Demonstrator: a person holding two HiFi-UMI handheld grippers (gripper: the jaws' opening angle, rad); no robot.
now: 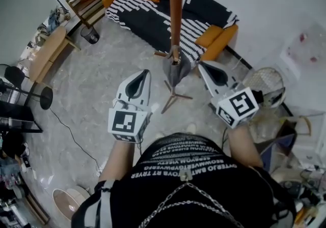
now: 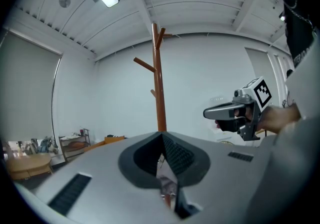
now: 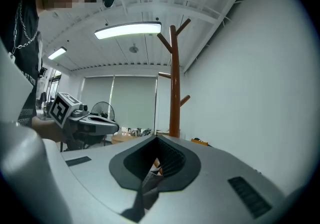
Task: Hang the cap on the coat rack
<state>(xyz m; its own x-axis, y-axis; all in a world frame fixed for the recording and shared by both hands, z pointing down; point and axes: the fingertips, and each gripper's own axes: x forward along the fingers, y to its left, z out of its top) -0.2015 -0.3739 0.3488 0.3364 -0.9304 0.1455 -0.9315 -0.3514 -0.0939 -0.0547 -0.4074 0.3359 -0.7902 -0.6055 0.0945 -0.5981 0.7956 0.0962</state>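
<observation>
While you stand right over the coat rack (image 1: 175, 13), its brown pole rises straight toward your head and the grey cap (image 1: 175, 72) hangs against that pole, low down, above the rack's splayed feet. The cap drapes in a loose cone with its narrow end up at the pole.

Your left gripper (image 1: 146, 73) sits to the left of the rack, nose aimed at the pole and clear of the cap. Its jaws are pressed together with nothing between them. In the left gripper view the ribbed pads meet in a tight V, and only a thin slit below shows a bit of floor and a bit of red-brown wood.

Your right gripper (image 1: 200, 64) is on the rack's other side, its tip just beside the cap's right edge. Its jaws are closed too, the pads meeting the same way. A grey fold shows in the slit beneath them (possibly the cap beyond the tips, though the sliver is too narrow to be sure).

Each gripper view shows the upper pegs of the rack branching off near the ceiling, with the other gripper off to one side. Beyond the rack stands a sofa (image 1: 168, 16) with orange cushions and a black-and-white throw.
</observation>
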